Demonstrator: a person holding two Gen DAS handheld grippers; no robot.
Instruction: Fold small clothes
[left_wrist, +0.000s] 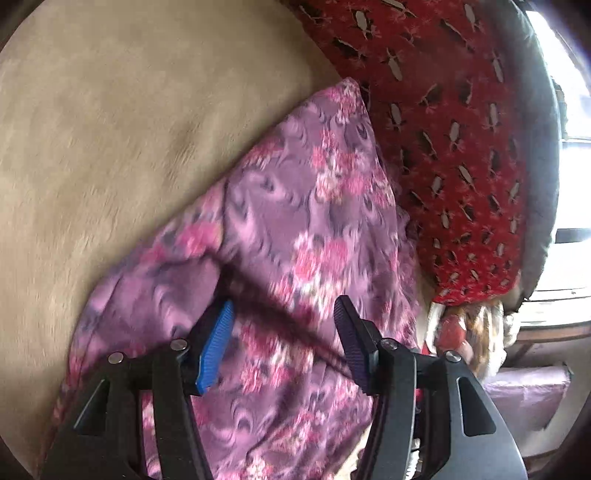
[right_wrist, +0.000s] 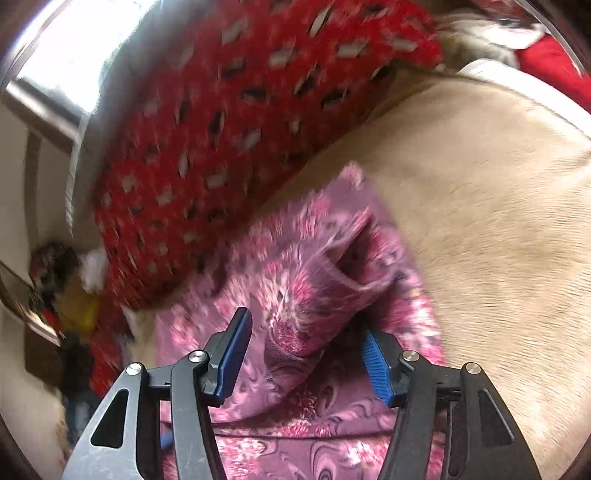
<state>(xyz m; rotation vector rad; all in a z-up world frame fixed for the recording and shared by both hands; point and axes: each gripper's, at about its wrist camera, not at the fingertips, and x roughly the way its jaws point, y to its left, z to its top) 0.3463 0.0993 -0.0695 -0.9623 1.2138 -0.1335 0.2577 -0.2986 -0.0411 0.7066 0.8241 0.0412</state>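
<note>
The garment (left_wrist: 295, 229) lies on the blanket (left_wrist: 110, 129), with the pillow (left_wrist: 443, 147) just behind it.

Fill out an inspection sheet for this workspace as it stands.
Surface: beige plush bed cover, bare beyond the clothes.
Job's things: purple floral-print garment lies rumpled, one fold raised between the right jaws.
Clutter: red patterned cloth lies along the garment's far edge; blurred mixed items sit past the bed edge.
Grippers: left gripper open over the garment; right gripper open, pads clear of the raised fold.
Cables: nothing seen.
Surroundings: bright window beyond the bed.
</note>
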